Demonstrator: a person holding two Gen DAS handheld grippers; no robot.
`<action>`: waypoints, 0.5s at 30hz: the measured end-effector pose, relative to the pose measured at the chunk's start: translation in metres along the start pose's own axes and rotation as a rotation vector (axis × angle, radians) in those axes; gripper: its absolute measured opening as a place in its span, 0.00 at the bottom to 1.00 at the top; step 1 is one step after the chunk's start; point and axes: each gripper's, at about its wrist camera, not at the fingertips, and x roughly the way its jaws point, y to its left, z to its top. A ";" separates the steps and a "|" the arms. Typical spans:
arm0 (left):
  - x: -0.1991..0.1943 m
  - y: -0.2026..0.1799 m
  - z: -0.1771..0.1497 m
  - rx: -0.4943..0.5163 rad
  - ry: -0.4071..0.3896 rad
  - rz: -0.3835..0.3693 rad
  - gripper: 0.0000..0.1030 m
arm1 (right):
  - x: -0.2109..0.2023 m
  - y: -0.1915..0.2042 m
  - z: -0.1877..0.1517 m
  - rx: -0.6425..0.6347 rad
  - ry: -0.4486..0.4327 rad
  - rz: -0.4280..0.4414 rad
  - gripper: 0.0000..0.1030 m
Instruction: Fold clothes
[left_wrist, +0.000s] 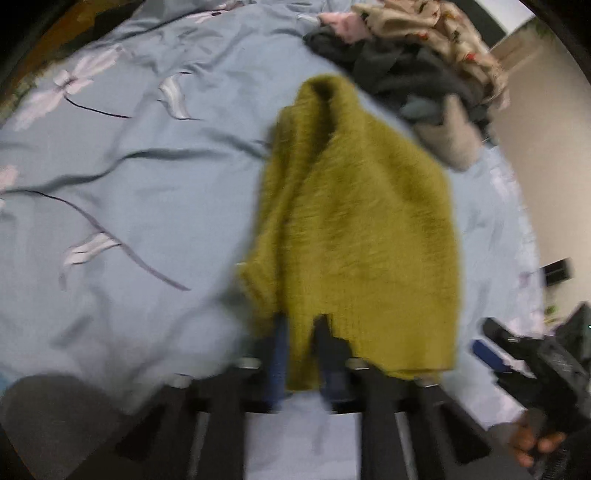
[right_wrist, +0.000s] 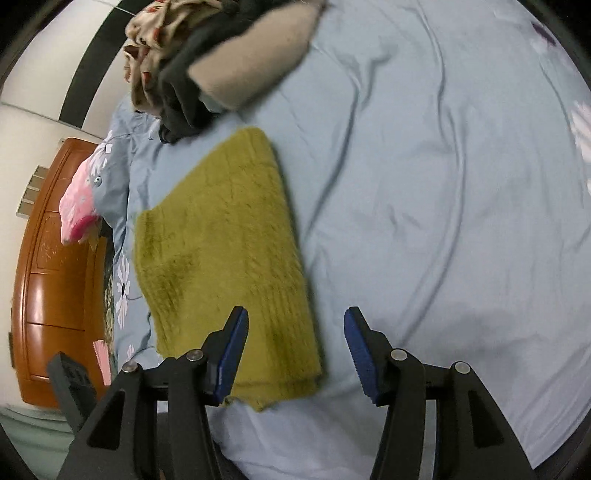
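Blue floral bedding (right_wrist: 424, 184) covers the bed I'm working over, with the folded mustard sweater (right_wrist: 229, 258) lying on it just below a heap of clothes (right_wrist: 192, 66). My left tool (left_wrist: 301, 354) is clamped on the sweater's near edge. My right tool (right_wrist: 295, 350) stands apart, empty, above the sweater's corner. Only the right view shows the wooden cabinet (right_wrist: 55, 258). I can read no writing.
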 end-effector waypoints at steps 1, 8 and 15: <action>0.003 0.003 -0.001 -0.012 0.008 0.020 0.12 | 0.002 -0.002 -0.001 0.000 0.011 0.010 0.54; 0.009 0.013 -0.006 -0.043 0.017 0.050 0.16 | 0.026 -0.007 -0.015 -0.018 0.076 0.084 0.54; -0.012 0.039 -0.011 -0.218 0.021 -0.122 0.26 | 0.054 -0.011 -0.022 0.010 0.126 0.166 0.55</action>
